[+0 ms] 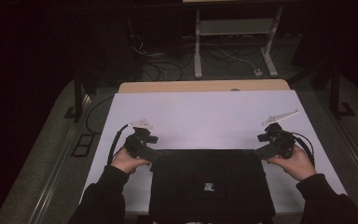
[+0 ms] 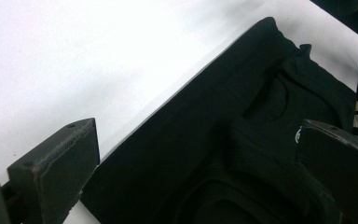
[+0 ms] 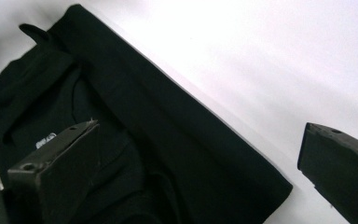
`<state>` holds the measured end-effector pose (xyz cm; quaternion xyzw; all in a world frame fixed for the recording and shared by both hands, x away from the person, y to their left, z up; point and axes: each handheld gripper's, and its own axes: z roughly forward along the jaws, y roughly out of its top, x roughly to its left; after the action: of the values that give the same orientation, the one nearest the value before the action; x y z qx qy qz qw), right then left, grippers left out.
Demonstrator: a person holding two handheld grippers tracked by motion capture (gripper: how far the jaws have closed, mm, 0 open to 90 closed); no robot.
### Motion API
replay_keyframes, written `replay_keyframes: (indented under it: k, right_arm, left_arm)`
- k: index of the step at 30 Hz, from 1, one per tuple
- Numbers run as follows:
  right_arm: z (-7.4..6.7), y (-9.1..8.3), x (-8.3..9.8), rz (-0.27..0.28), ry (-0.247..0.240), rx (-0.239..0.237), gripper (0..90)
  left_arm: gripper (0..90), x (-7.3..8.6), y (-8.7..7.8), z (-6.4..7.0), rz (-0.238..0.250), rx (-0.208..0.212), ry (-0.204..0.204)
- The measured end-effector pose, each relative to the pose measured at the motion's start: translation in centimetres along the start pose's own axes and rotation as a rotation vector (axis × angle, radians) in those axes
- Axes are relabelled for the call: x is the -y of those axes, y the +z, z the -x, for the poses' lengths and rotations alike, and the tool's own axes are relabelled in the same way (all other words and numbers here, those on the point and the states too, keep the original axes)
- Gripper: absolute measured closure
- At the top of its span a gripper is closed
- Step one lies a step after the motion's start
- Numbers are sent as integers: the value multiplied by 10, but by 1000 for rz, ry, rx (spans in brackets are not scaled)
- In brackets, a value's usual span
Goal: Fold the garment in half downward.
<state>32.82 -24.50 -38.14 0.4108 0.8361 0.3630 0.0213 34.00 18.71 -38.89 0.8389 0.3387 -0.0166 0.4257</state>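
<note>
A black folded garment (image 1: 209, 182) with a small white logo lies at the front middle of the white table top (image 1: 205, 116). My left gripper (image 1: 153, 147) sits at the garment's far left corner, held in a hand with a dark sleeve. In the left gripper view it (image 2: 198, 172) stands open, its jaws wide apart over the garment (image 2: 223, 130) and its folded edge. My right gripper (image 1: 262, 145) is at the far right corner. It (image 3: 196, 172) is also open, one jaw over the cloth (image 3: 135, 121) and the other over bare table.
The table's far edge is a strip of bare wood (image 1: 205, 86). Beyond it the dark floor holds loose cables (image 1: 163, 70) and a white metal stand (image 1: 233, 28). Dark frame legs (image 1: 78, 98) stand at both sides of the table.
</note>
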Motion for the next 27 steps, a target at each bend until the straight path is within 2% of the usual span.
replay_keyframes:
  k: [5,9,13,17,21,27]
  right_arm:
    - [5,5,2,-9,1,-4,0]
    - [8,9,4,-16,1,1,0]
    - [11,11,5,-14,2,5,0]
    - [14,14,8,-13,4,3,0]
    - [17,19,11,-36,15,5,0]
    - [22,23,15,-43,24,5,0]
  left_arm:
    - [0,4,1,-8,22,-8,-34]
    - [0,6,3,-14,13,-8,-42]
    - [0,8,6,-17,5,-6,-32]
    - [0,10,8,-21,9,-11,-46]
    - [0,14,12,-26,-17,-19,-60]
    - [0,20,14,-34,-19,-19,-87]
